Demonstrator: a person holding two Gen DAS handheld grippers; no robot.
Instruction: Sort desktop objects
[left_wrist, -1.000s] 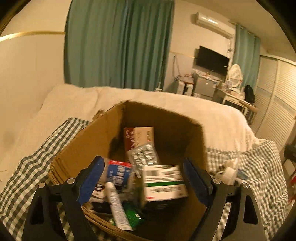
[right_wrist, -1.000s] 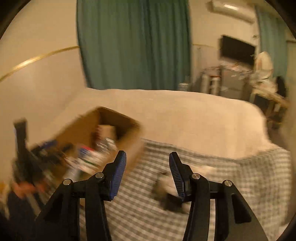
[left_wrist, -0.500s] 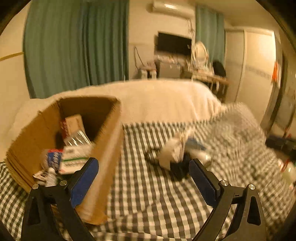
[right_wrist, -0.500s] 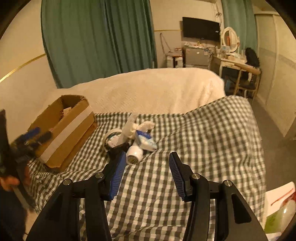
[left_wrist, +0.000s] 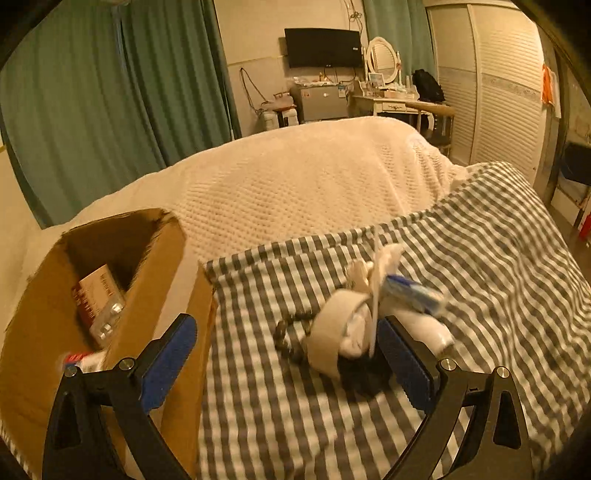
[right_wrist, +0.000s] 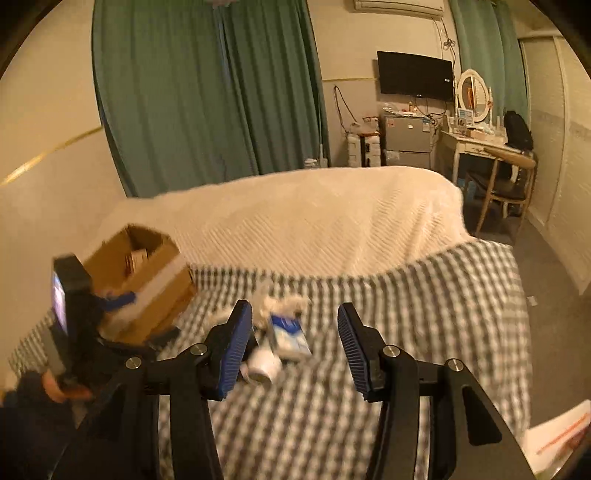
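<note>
A: Clutter pile (left_wrist: 373, 314) sits on the checked cloth (left_wrist: 480, 280), centre of the left wrist view, slightly blurred. In it: a roll of tape (left_wrist: 328, 336), a white bottle (left_wrist: 424, 328), a blue-and-white tube (left_wrist: 410, 293), something dark underneath that I cannot identify.

B: Same pile in the right wrist view, low centre, blurred. I make out a blue-and-white packet (right_wrist: 286, 332) and a white bottle end (right_wrist: 264, 365). Where is the box?

A: Cardboard box (left_wrist: 110, 295), left side of the frame, standing on the cloth, well apart from the pile. Top is open. Inside: a red-and-white carton (left_wrist: 94, 295) and a blister pack (left_wrist: 109, 321) leaning against it.

B: In my view the box (right_wrist: 140, 280) is at middle left, beside the cream bedspread (right_wrist: 314, 221).

A: Left gripper (left_wrist: 288, 360): jaws stand wide, nothing between the blue pads. Its right-hand pad is just in front of the pile; whether it touches, I cannot tell.

B: Right gripper (right_wrist: 291, 350): jaws partly apart, nothing gripped. The pile shows beyond its gap. Left gripper (right_wrist: 122, 314) appears at the left edge, in front of the box, with a hand (right_wrist: 55, 387) on it, low left.

A: Background: green curtains (left_wrist: 110, 110), a wall television (left_wrist: 323, 48), a dressing table (left_wrist: 391, 101) upper right.
</note>
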